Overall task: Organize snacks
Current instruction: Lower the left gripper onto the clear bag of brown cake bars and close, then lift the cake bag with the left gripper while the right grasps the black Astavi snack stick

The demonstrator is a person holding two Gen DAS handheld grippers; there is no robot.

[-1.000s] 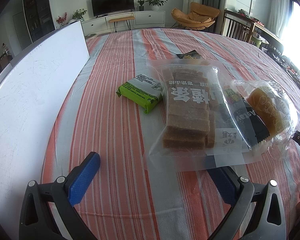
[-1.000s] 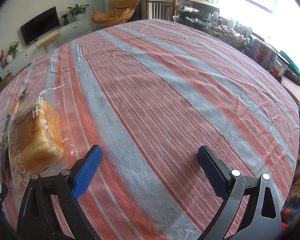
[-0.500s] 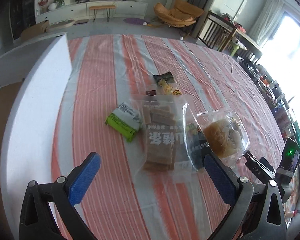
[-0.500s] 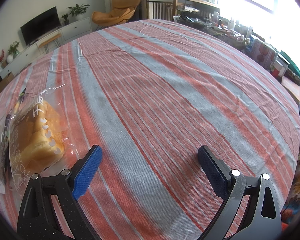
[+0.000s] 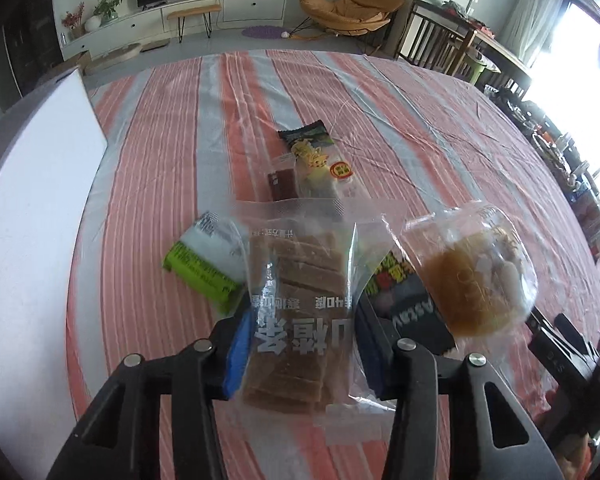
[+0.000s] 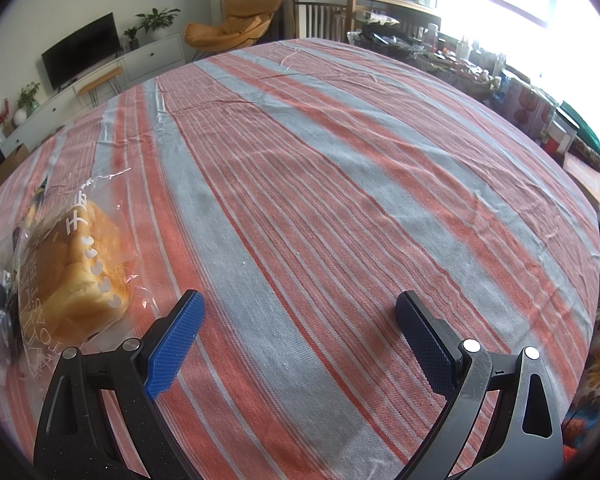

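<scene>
Two blue pads of the left claw (image 5: 300, 350) are closing on the clear packet of brown bars (image 5: 300, 304); the right claw (image 6: 298, 340) gapes empty.

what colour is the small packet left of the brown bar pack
Bright green with a white end, clearest in the left wrist view.

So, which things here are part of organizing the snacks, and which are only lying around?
Part of the job:
- brown bar pack, between the closing left gripper
- bread bag
- green pack
- yellow snack bag
- black pack

Lying around:
- white board
- striped tablecloth
</scene>
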